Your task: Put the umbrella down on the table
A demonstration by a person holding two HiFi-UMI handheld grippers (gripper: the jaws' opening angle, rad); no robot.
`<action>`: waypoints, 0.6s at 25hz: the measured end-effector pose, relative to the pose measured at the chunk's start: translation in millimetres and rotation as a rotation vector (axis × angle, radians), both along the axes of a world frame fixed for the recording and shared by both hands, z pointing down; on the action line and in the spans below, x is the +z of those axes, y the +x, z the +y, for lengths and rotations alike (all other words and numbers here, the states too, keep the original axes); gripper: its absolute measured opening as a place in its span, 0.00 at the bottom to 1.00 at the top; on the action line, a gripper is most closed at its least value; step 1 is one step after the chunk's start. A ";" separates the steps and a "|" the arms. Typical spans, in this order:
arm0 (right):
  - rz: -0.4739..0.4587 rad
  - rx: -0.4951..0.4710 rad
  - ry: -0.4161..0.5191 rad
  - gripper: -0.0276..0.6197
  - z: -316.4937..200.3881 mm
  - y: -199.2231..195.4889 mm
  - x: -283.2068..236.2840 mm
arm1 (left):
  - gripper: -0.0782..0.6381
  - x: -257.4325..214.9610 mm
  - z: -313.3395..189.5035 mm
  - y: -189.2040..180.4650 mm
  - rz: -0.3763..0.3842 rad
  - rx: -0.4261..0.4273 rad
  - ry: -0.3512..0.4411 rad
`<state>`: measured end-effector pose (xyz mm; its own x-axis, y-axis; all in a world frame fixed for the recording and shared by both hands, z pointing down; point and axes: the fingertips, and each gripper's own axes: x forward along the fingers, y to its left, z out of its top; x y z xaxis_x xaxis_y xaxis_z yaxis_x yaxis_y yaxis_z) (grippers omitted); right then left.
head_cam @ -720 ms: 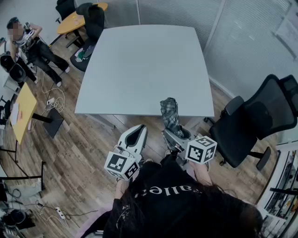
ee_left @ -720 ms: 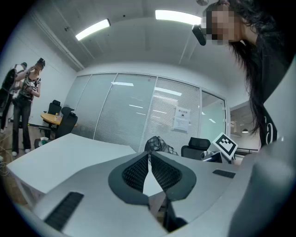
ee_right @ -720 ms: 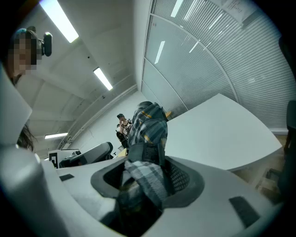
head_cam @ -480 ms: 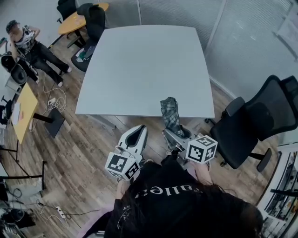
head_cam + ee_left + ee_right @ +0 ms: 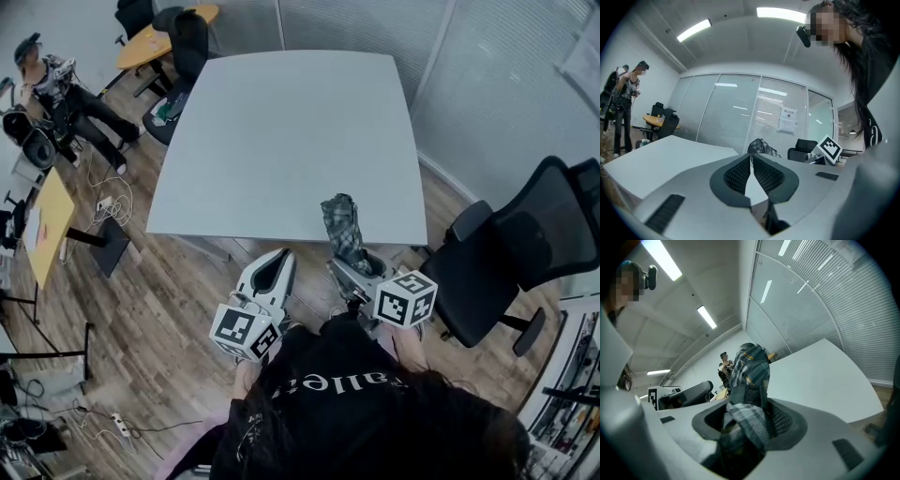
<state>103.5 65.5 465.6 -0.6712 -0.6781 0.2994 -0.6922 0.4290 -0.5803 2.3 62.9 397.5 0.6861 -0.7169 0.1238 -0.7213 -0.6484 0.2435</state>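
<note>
Right jaws clamped, rumpled plaid fabric umbrella (image 5: 750,373)

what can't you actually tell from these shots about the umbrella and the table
- Handle end of the umbrella: in the right gripper view it is buried between the jaws of the right gripper, which are closed on it.
- Whether the umbrella touches the table: the head view looks steeply down, so its height over the edge is unclear.
- Notice on the glass wall: in the left gripper view its print is too small to read.
</note>
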 end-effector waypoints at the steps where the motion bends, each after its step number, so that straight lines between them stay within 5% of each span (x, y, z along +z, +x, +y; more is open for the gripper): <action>1: 0.002 -0.002 0.000 0.38 -2.2 3.8 1.1 | 0.16 0.6 -2.0 3.8 -0.001 -0.002 0.000; 15: 0.013 -0.094 -0.003 0.38 -17.5 38.5 14.4 | 0.16 8.6 -9.3 43.8 -0.007 -0.075 -0.004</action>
